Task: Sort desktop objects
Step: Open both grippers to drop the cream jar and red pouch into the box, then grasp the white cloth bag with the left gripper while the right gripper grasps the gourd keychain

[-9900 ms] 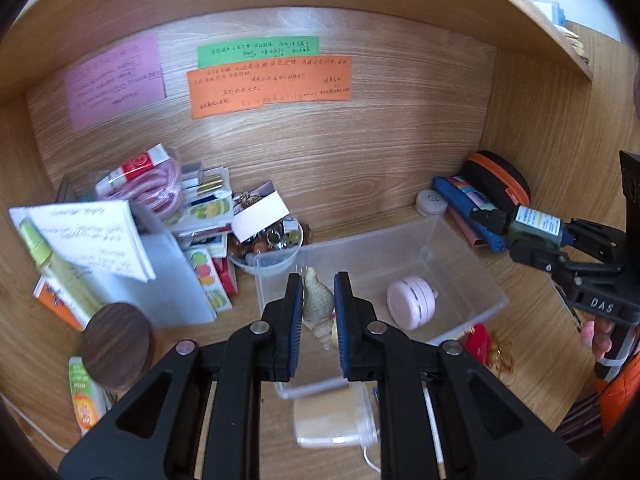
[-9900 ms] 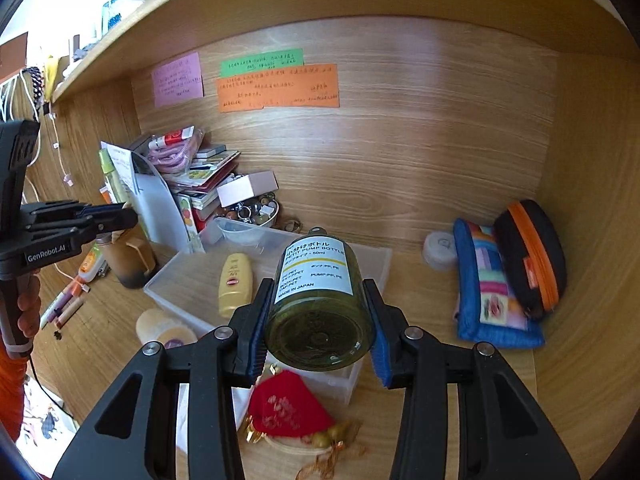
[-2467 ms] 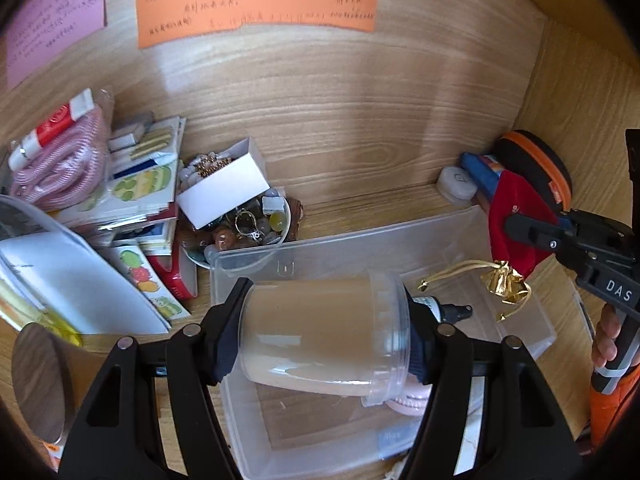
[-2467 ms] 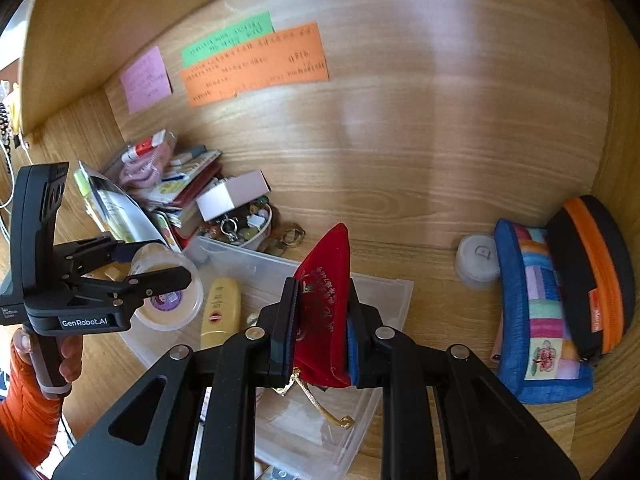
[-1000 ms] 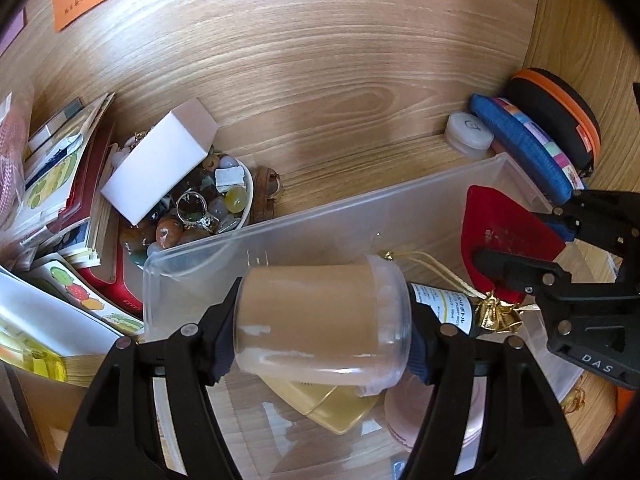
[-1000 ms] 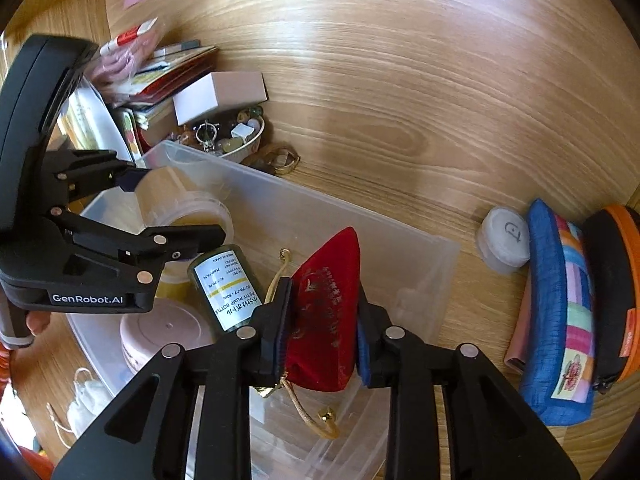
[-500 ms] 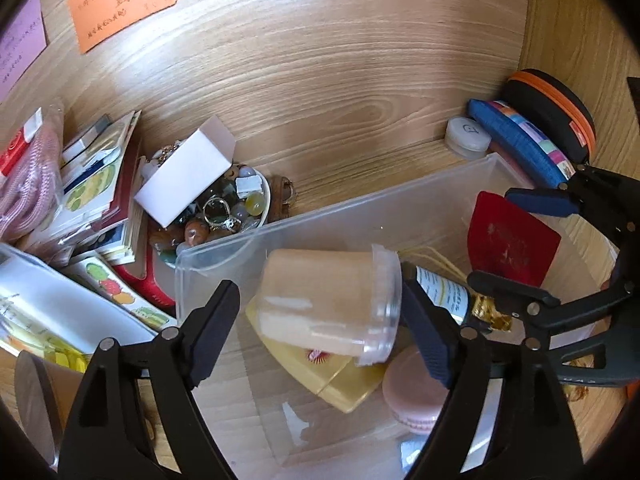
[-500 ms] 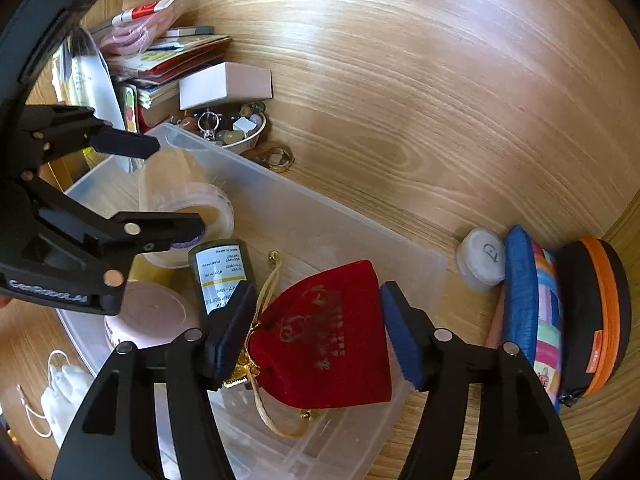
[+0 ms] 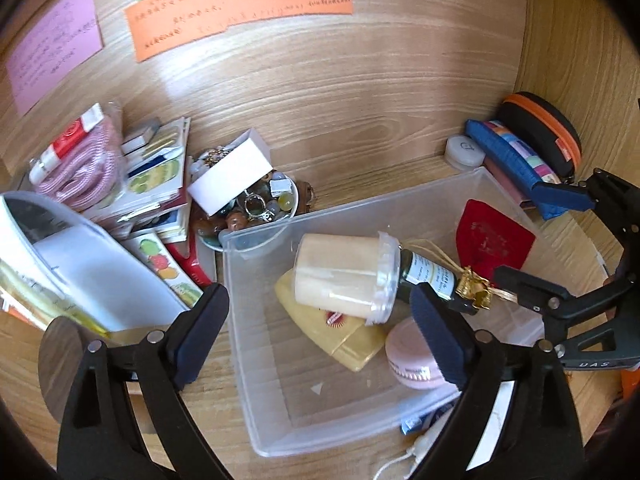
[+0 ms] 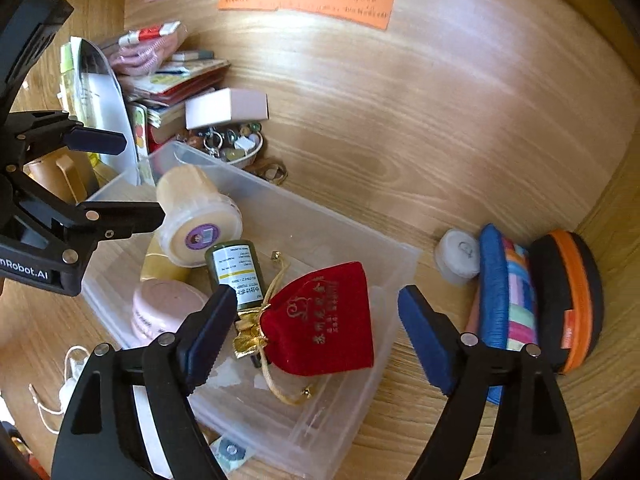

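While both sets of jaws gape wide and empty, the left gripper (image 9: pixel 318 326) and right gripper (image 10: pixel 312 336) hang over the clear bin (image 9: pixel 260 408).

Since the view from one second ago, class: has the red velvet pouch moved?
Yes. The red velvet pouch has dropped from the right gripper, now open, and lies flat in the clear bin, beside the green bottle.

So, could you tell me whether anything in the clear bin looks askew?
Yes: the beige jar lies on its side atop the yellow bottle, its lid against the green bottle. Nothing appears spilled.
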`<move>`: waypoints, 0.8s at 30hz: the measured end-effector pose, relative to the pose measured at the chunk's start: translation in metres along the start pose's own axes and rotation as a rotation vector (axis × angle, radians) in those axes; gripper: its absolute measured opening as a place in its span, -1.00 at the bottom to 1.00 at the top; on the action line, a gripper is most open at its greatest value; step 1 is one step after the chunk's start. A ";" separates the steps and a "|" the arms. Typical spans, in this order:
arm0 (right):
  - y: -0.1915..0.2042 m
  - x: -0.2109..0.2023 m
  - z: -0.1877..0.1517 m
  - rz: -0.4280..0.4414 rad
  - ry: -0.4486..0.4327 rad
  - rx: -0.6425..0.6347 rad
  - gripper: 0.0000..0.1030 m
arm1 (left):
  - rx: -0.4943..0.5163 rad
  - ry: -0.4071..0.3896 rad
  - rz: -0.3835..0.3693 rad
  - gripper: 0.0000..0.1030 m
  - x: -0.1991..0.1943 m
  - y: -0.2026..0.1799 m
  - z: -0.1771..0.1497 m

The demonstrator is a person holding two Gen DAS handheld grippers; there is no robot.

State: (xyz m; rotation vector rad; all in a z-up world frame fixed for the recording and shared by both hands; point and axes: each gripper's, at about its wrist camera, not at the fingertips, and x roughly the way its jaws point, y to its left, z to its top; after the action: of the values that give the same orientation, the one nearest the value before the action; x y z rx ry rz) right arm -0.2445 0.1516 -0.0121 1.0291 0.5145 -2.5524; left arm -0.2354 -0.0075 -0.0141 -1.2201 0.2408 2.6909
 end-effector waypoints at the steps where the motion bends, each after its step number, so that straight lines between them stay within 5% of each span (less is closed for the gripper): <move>1: 0.001 -0.005 0.000 -0.008 -0.008 -0.002 0.57 | -0.002 -0.002 0.000 0.81 -0.004 0.000 -0.001; 24: 0.000 -0.091 -0.057 -0.039 -0.086 0.095 0.59 | 0.021 -0.019 -0.044 0.87 -0.063 -0.030 -0.072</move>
State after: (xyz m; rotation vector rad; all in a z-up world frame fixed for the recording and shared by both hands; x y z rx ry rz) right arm -0.1489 0.1932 0.0145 0.9441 0.3977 -2.6645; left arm -0.1354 0.0003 -0.0149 -1.1796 0.2360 2.6539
